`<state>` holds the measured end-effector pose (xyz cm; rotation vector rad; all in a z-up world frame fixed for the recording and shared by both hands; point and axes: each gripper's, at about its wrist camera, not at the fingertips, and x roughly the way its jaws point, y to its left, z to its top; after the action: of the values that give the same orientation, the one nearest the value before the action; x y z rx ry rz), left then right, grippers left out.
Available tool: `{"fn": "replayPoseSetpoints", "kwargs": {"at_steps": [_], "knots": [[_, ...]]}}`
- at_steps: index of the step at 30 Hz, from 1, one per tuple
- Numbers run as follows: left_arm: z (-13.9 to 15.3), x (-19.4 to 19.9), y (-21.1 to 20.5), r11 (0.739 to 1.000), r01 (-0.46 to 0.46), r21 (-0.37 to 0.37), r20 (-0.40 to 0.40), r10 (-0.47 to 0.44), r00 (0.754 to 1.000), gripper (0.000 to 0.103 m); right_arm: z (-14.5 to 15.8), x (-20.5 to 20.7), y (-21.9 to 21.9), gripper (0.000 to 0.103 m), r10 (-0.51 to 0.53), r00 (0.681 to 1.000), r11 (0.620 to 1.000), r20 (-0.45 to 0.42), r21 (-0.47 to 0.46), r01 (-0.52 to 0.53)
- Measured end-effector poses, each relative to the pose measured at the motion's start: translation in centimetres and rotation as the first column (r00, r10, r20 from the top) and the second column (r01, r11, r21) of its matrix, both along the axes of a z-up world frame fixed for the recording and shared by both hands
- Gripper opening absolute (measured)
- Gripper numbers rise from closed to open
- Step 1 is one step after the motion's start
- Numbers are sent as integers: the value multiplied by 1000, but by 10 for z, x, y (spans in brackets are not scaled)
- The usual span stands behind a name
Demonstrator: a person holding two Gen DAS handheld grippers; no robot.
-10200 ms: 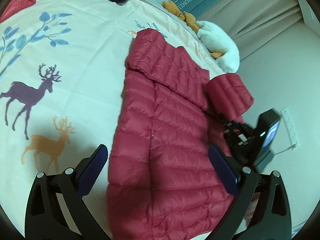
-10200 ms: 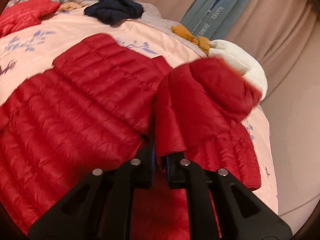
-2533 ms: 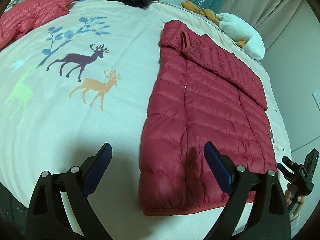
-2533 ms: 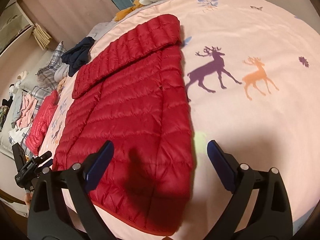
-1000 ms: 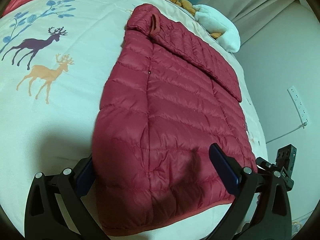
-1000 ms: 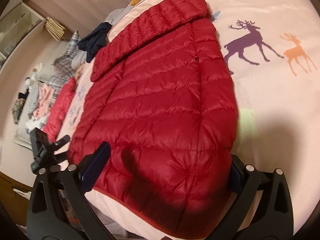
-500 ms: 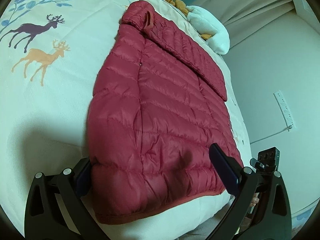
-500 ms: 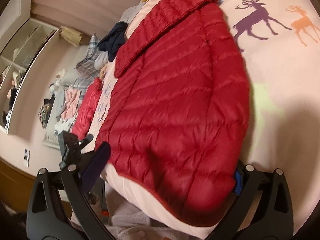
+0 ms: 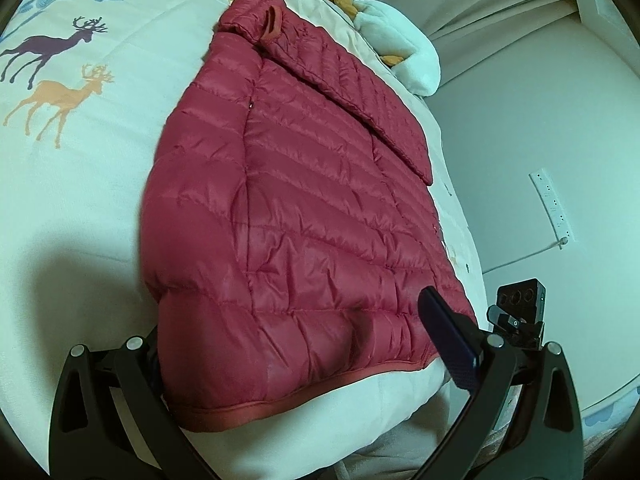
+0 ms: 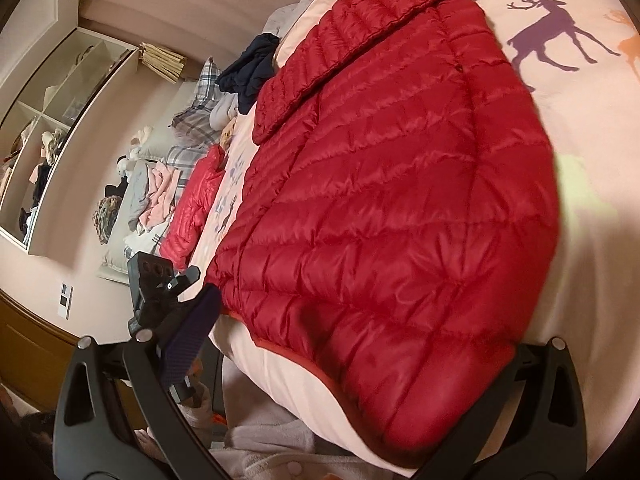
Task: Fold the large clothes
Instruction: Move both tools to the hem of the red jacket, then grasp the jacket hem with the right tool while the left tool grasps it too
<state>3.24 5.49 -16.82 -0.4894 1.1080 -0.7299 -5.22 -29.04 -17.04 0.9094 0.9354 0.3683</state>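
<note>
A red quilted down jacket (image 9: 304, 200) lies flat on the deer-print bed cover (image 9: 80, 168), sleeves folded in, hem at the near bed edge. It fills the right wrist view (image 10: 400, 208). My left gripper (image 9: 300, 344) is open, its jaws straddling the hem's near left corner; the left finger is hidden under the jacket. My right gripper (image 10: 360, 344) is open, straddling the hem's other corner; its right finger is hidden behind the jacket. Each gripper shows in the other's view, the right one (image 9: 520, 316) and the left one (image 10: 156, 284).
A white plush toy (image 9: 400, 56) and teal pillow sit at the bed's head. A dark blue garment (image 10: 252, 68), a second red jacket (image 10: 192, 208) and piled clothes lie at the far side. A wall with a power strip (image 9: 552, 208) stands on the right.
Both grippers have moved down and forward to the jacket's hem over the last second; the hem corners now sit between the open jaws. The jacket itself lies unchanged.
</note>
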Motion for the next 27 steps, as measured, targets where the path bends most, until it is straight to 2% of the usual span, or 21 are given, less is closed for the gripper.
{"fn": "replayPoseSetpoints", "kwargs": {"at_steps": [8,19,21,27], "knots": [[-1,6,-1,1000,2,-26,-17,-2,1000,102,-4,2,-2,98,-29,1000,1000,-7,-1,29],[-1,3,6,999,-40,-29,4,40,999,100,-10,-14,-10,67,-64,998,997,-27,-54,62],[-1,2,6,999,-44,-18,9,44,999,96,-10,-14,-10,63,-75,997,996,-31,-57,73],[1,1,11,998,-47,-33,6,48,999,96,-13,-15,-10,52,-91,995,994,-32,-70,88]]}}
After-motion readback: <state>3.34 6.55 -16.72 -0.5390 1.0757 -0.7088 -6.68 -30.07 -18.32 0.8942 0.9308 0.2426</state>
